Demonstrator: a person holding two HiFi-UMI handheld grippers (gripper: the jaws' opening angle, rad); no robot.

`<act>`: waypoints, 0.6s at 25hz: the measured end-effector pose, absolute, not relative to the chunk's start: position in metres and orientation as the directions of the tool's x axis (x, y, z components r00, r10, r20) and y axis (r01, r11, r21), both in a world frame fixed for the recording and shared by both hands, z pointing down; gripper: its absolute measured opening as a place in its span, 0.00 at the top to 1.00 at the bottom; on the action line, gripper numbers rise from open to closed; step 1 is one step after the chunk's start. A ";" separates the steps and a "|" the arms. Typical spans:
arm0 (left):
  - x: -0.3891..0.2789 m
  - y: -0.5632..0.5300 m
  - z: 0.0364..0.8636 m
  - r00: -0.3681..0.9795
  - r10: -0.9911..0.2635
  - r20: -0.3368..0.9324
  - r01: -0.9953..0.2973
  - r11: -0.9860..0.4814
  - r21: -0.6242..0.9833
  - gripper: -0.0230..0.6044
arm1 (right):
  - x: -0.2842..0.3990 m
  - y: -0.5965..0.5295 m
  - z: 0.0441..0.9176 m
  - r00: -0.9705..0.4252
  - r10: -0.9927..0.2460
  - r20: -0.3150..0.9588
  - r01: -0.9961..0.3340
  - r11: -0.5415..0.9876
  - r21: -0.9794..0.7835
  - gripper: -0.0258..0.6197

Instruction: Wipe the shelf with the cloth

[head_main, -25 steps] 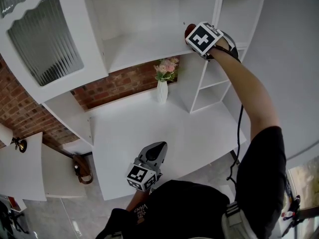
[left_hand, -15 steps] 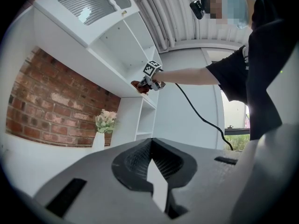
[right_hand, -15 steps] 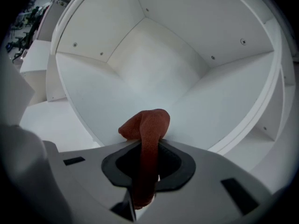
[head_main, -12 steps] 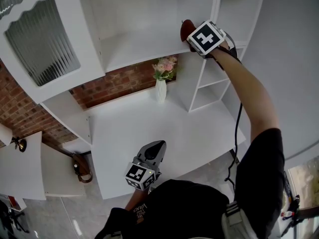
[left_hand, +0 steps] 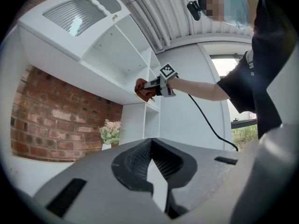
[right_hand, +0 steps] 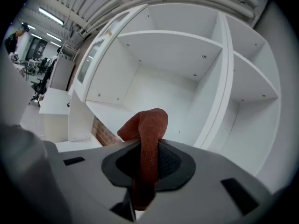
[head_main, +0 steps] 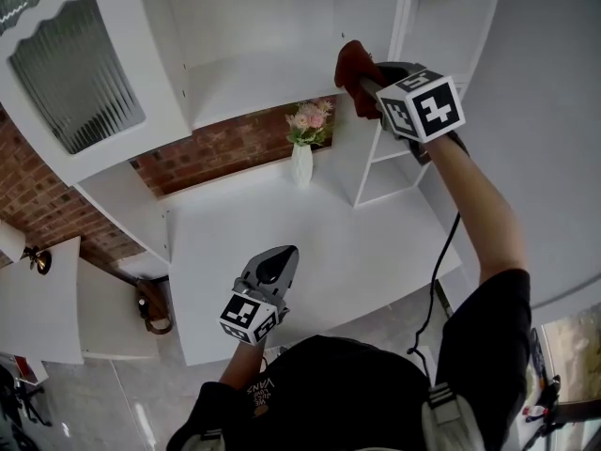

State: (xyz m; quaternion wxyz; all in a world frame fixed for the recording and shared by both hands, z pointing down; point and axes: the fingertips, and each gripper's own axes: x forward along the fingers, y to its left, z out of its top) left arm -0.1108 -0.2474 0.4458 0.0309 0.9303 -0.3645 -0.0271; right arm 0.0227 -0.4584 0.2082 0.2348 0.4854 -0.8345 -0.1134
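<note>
A rust-red cloth point(head_main: 352, 64) is pinched in my right gripper point(head_main: 368, 85), raised in front of the white shelf point(head_main: 254, 85) at its right end, just off the front edge. In the right gripper view the cloth point(right_hand: 148, 148) runs down between the shut jaws, with the shelf point(right_hand: 119, 115) beyond it. The left gripper view shows the cloth point(left_hand: 143, 89) far off at the shelf's edge. My left gripper point(head_main: 279, 263) hangs low over the white desk point(head_main: 357, 252), jaws shut with nothing in them.
A white vase of pink flowers point(head_main: 302, 148) stands on the desk against the brick wall point(head_main: 216, 153). An open cabinet door with ribbed glass point(head_main: 75, 64) juts out at the upper left. Small cubbies point(head_main: 394, 167) sit right of the vase.
My right gripper has pulled back from the shelf toward me and to the right, bringing the cloth off the board. The left gripper has drifted slightly left.
</note>
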 end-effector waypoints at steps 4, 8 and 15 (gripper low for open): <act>-0.113 -0.256 0.434 0.710 -0.703 -0.038 -0.702 -0.711 0.046 0.95 | 0.031 -0.431 0.230 -0.479 -0.840 0.255 -0.748 0.542 0.383 0.87; -0.112 -0.262 0.428 0.691 -0.722 -0.037 -0.721 -0.692 0.027 0.95 | 0.042 -0.412 0.258 -0.525 -0.820 0.227 -0.761 0.572 0.306 0.87; -0.099 -0.269 0.425 0.662 -0.748 -0.033 -0.748 -0.663 0.020 0.95 | 0.061 -0.393 0.331 -0.563 -0.789 0.247 -0.779 0.606 0.161 0.87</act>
